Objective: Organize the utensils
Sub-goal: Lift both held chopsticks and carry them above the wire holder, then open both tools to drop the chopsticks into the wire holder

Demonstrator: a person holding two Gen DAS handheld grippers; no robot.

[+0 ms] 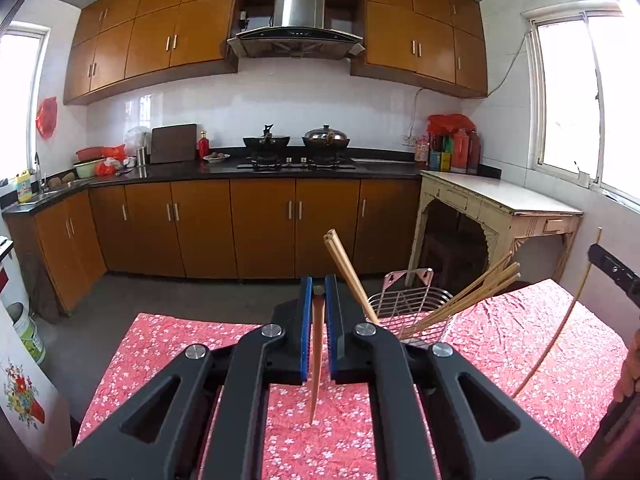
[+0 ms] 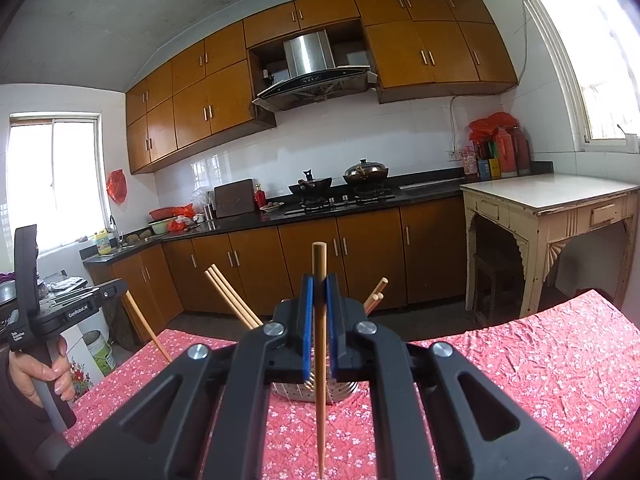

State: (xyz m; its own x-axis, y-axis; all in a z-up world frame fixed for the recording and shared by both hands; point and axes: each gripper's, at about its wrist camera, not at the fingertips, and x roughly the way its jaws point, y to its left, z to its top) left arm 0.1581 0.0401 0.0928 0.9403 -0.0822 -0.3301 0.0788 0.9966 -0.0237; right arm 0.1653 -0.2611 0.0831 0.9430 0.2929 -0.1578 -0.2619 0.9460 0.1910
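Our left tool (image 1: 319, 292) pinched one chopstick (image 1: 316, 360) between its blue pads, the thin tip hanging down over the red flowered tabletop (image 1: 180, 344). Just right of it stood the wire rack (image 1: 408, 300), with more chopsticks (image 1: 460, 300) leaning out of it. Our right tool (image 2: 319, 292) pinched a second chopstick (image 2: 319, 360) nearly upright, its blunt end poking above the pads, directly in front of the rack (image 2: 344, 390).
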